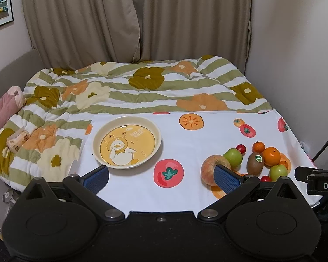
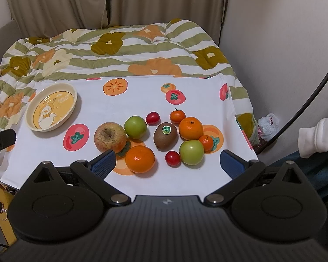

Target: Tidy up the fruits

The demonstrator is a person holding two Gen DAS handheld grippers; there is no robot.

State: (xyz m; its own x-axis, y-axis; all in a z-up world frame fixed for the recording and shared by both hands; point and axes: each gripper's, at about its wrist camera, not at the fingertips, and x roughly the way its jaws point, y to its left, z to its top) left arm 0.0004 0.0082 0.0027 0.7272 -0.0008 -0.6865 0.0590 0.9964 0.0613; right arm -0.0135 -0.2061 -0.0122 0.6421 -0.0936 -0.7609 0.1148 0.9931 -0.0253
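Cream duck-print plate sits empty on the white fruit-print cloth, left of the fruit pile, well apart. Left tongs and right tongs both spread wide, pinching nothing.

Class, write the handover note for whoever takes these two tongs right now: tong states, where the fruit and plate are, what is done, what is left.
Left tongs: open, holding nothing.
Right tongs: open, holding nothing, above the fruit.
Plate: on the white cloth, left side, with no fruit in it.
Fruit: apple, kiwi, oranges, green fruits and small red ones, clustered right of the plate.
Done: nothing.
Left: all fruit.
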